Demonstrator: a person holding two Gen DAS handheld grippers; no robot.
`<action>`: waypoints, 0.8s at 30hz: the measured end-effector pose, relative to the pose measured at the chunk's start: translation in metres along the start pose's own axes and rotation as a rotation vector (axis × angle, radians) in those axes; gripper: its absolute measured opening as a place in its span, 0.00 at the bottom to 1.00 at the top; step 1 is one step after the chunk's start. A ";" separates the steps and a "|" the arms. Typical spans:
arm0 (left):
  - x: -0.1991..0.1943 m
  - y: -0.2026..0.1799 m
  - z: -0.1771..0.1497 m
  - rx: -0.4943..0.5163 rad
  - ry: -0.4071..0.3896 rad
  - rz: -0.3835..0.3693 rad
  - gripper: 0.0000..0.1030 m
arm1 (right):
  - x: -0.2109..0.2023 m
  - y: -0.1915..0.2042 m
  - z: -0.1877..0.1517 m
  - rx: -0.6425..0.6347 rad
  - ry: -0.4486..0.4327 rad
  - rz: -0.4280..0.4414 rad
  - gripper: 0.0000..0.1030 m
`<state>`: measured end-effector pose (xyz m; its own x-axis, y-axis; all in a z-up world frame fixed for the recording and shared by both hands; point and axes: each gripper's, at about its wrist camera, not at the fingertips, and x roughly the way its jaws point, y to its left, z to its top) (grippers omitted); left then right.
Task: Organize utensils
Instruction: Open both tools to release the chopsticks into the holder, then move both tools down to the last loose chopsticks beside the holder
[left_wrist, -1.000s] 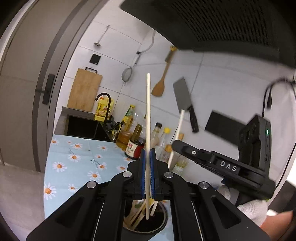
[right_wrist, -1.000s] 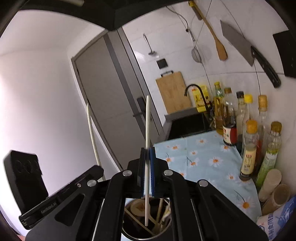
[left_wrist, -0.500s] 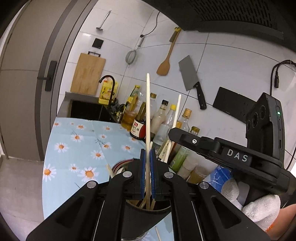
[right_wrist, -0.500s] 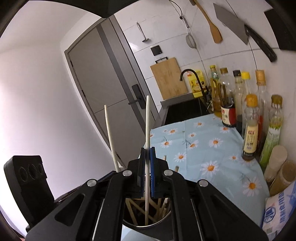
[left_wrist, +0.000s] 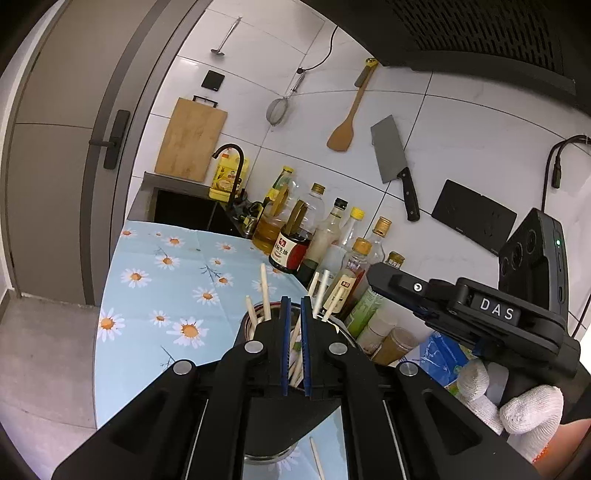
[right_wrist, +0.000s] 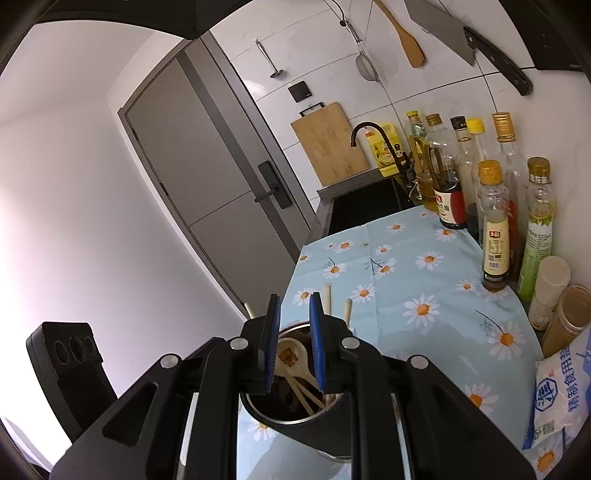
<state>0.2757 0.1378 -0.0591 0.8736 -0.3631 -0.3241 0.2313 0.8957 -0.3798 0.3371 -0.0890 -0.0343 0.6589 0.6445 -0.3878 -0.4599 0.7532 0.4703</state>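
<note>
A dark metal utensil holder (left_wrist: 255, 325) stands right under both grippers, with several pale chopsticks (left_wrist: 264, 291) leaning in it. My left gripper (left_wrist: 295, 306) hangs over its mouth, its blue pads only a narrow slit apart, and no chopstick stands between them. My right gripper (right_wrist: 294, 302) is above the same holder (right_wrist: 295, 417), its jaws opening with nothing between them. Through the gap I see a pale spoon (right_wrist: 291, 354) and chopsticks (right_wrist: 327, 299) inside. One loose chopstick (left_wrist: 316, 458) lies on the cloth below.
Oil and sauce bottles (right_wrist: 493, 221) line the tiled wall on the right, beside jars and a salt bag (right_wrist: 557, 391). The daisy tablecloth (right_wrist: 406, 280) runs back to a sink with a black faucet (right_wrist: 373, 136). A cleaver (left_wrist: 391, 155) and a spatula (left_wrist: 343, 129) hang above. A gloved hand (left_wrist: 524, 410) holds the right gripper.
Both grippers have come down over the holder. The chopstick that stood in each pair of jaws is gone from them. The right jaws have spread apart.
</note>
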 end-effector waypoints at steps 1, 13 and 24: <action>-0.002 -0.001 0.000 -0.002 -0.002 0.000 0.05 | -0.002 0.000 -0.001 0.000 0.001 -0.003 0.17; -0.038 -0.022 0.000 0.001 -0.002 -0.025 0.11 | -0.041 0.006 -0.008 0.004 -0.005 -0.015 0.17; -0.058 -0.035 -0.005 0.006 0.015 -0.019 0.22 | -0.065 0.014 -0.016 -0.018 0.025 -0.025 0.31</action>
<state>0.2153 0.1264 -0.0313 0.8625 -0.3836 -0.3301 0.2501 0.8901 -0.3809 0.2782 -0.1187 -0.0153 0.6551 0.6287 -0.4190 -0.4546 0.7709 0.4460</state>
